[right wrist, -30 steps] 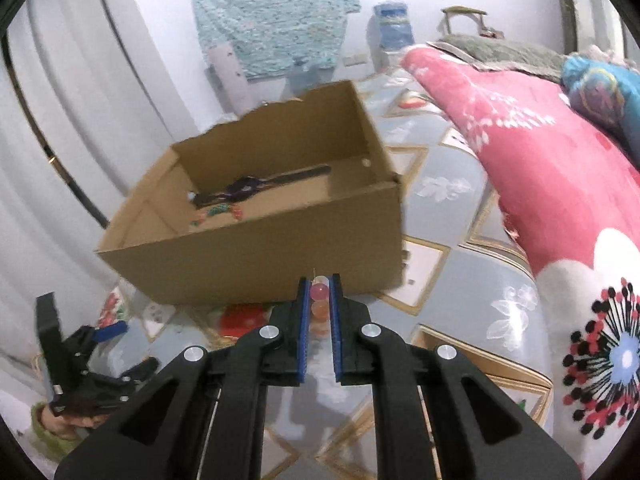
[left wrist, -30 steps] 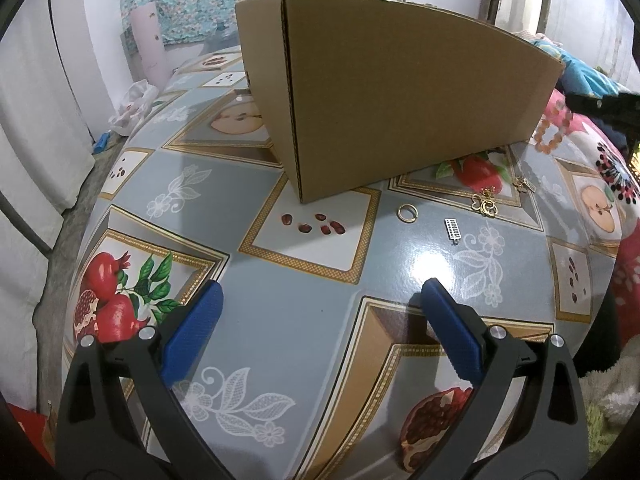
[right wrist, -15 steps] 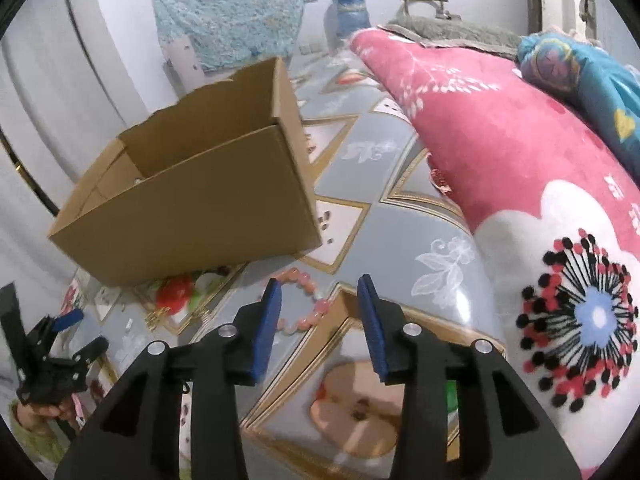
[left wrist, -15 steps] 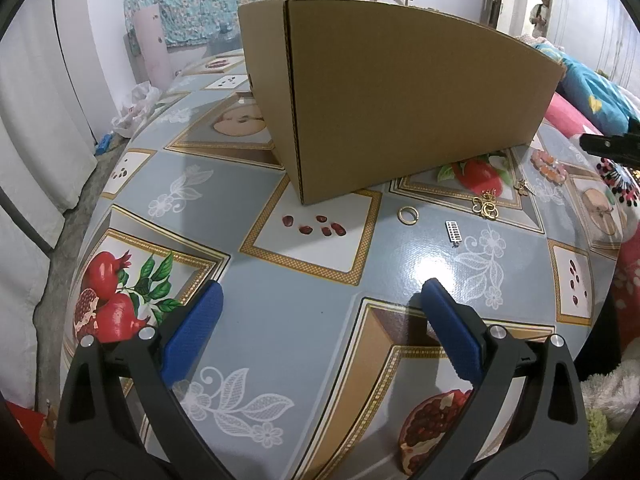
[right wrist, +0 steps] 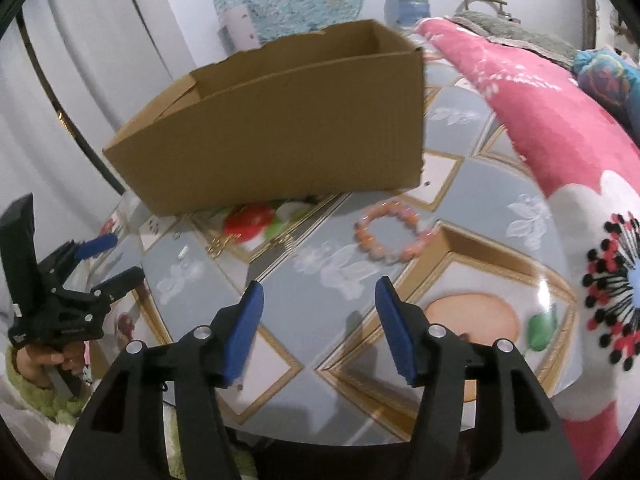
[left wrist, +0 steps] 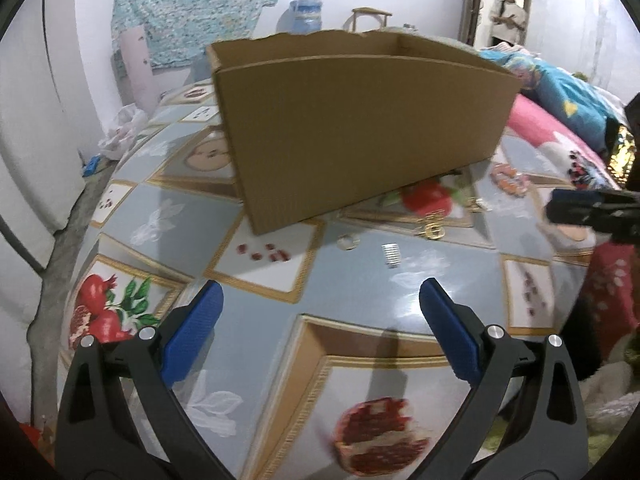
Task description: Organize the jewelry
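As no writing reads, plain cardboard box (right wrist: 280,136), bead bracelet (right wrist: 390,236)

Left wrist view rides behind the left tongs (left wrist: 320,312), pitched down across the worktop (left wrist: 248,320) toward the cardboard box (left wrist: 360,128), seen close from its long side. Right wrist view sits behind the right tongs (right wrist: 318,312), likewise pitched down, facing the same box (right wrist: 280,132) from nearer the worktop's pink-blanket edge. Both views share the box, the bead bracelet (right wrist: 390,236) (left wrist: 508,174), and each catches the other's tongs at its margin.
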Motion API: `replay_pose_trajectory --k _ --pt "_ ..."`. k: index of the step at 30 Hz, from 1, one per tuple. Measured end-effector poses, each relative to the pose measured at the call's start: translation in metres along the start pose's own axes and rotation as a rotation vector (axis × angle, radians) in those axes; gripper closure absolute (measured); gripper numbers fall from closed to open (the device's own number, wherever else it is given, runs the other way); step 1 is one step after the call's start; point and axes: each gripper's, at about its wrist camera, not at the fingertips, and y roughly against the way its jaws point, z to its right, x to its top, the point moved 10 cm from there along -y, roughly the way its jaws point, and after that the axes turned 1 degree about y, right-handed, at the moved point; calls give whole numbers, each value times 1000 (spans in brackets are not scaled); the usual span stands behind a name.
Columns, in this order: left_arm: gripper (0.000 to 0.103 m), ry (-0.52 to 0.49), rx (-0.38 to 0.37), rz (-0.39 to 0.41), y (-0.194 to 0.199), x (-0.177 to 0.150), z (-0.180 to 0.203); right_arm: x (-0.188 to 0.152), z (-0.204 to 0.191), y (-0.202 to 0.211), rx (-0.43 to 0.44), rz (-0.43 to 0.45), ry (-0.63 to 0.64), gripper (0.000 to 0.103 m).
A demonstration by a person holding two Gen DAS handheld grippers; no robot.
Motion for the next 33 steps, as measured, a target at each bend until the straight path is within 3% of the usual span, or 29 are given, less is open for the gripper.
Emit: replay_pose_trajectory --k 7,10,21,27,33 --pt "8 -14 -64 50 11 4 25 -8 -7 -4 -8 -23 20 46" --pt "13 -20 -84 65 16 4 34 -11 -8 -5 0 -24 6 46" --pt "51 -54 -136 41 0 10 51 -16 -15 -16 30 -31 -10 46" --pt "72 -32 -123 3 -19 14 44 -14 -16 -18 37 -33 -5 46" --pt "84 -17 -107 -60 -33 11 38 -13 -16 -20 41 -35 -9 46"
